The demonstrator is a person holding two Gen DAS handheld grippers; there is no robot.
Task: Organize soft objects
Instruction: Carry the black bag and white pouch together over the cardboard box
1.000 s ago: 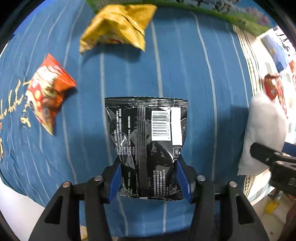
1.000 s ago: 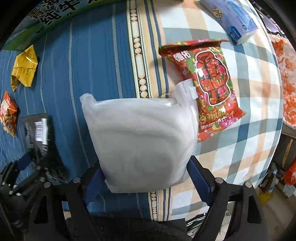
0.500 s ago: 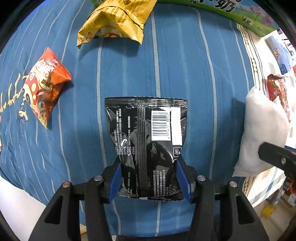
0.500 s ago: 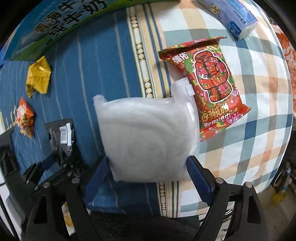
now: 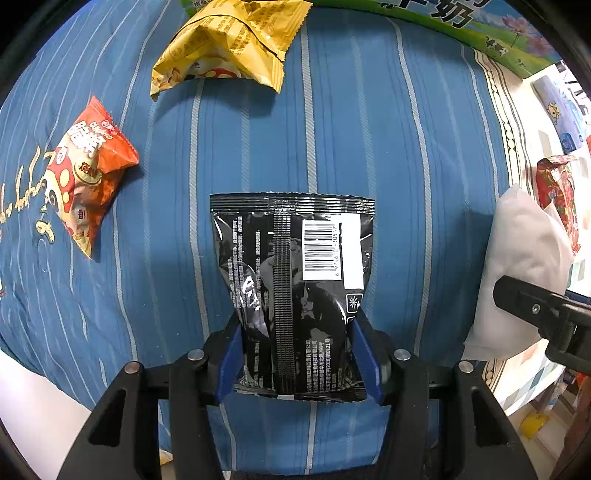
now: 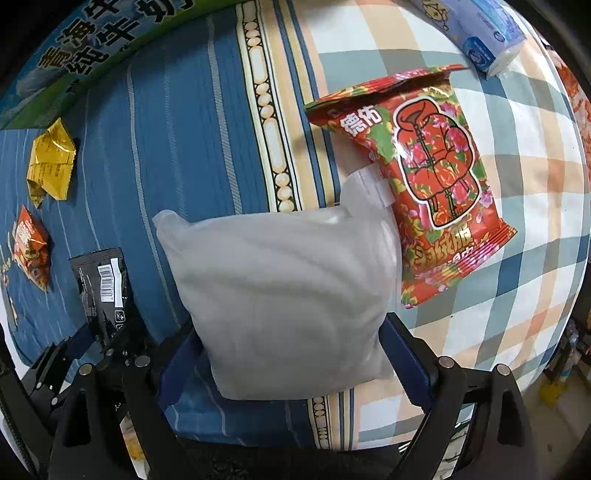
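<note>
My left gripper is shut on a black snack bag, barcode side up, held above the blue striped cloth. My right gripper is shut on a white soft pouch, held above the line where the blue cloth meets the checked cloth. The pouch also shows at the right of the left wrist view. The black bag shows at the left of the right wrist view.
A yellow snack bag and an orange snack bag lie on the blue cloth. A red flowered pack and a blue-white tissue pack lie on the checked cloth. A green-blue carton borders the far side.
Both grippers have risen and drawn back with their loads, so the cloth and bags look smaller and farther. The grips have not changed.
</note>
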